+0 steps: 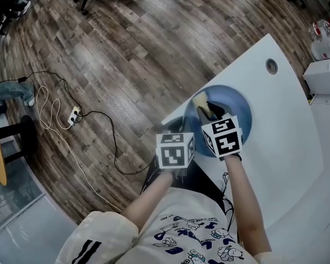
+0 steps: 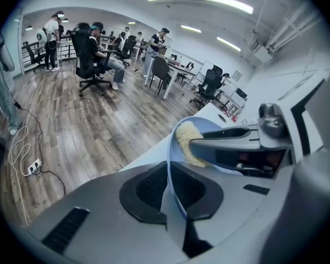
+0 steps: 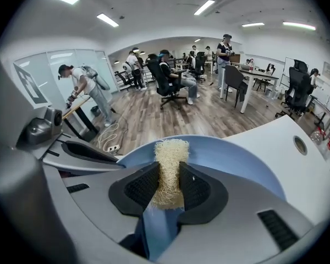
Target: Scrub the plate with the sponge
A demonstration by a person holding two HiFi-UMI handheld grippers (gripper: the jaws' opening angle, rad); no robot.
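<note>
My left gripper (image 2: 171,190) is pinching the rim of the plate (image 2: 209,126), which is sitting at the table (image 1: 286,147) edge. My right gripper (image 3: 169,187) is squeezing the sponge (image 3: 170,157) low over the plate. I think I am scrubbing. Next I need to be rubbing across the middle.

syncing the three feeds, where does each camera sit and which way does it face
Head view: on the person's head, looking steeply down at table, plate and floor; both arms and marker cubes show.
Left gripper view: on the left gripper, looking along its fingers, shut on the plate's rim; right gripper beyond.
Right gripper view: on the right gripper, looking along its fingers, shut on the sponge, plate behind.
Shared: both gripper views show plate, sponge and office.
</note>
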